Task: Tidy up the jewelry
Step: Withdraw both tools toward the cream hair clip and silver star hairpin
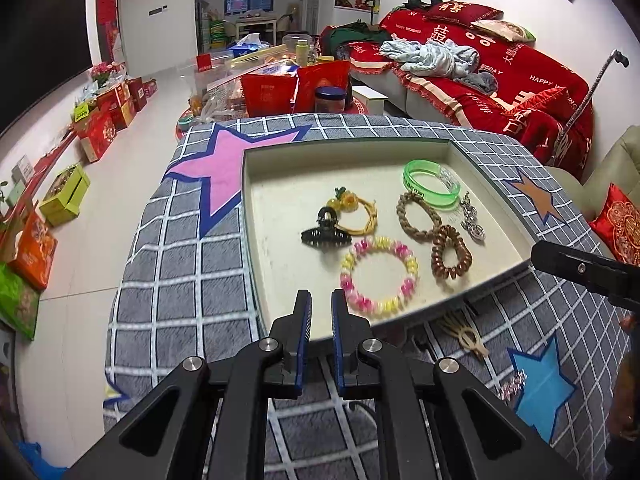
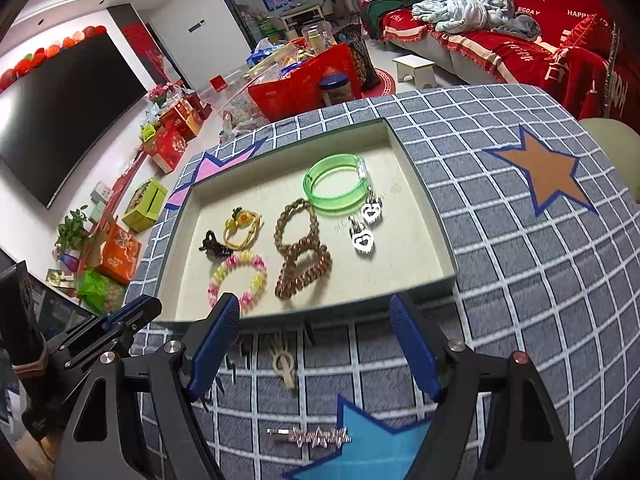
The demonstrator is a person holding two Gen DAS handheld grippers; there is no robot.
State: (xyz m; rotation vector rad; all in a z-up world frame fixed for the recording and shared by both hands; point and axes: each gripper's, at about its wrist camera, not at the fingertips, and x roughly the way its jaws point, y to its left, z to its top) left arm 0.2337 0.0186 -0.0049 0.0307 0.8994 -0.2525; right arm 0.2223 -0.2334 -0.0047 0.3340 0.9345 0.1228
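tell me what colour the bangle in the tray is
Translucent green bangle, clearest in the right wrist view.

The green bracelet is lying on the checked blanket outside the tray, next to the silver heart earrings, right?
Not quite. The green bracelet is lying inside the tray, not out on the checked blanket. The right wrist view shows it near the tray's far side, and it is indeed next to the silver heart earrings, which are in the tray too.
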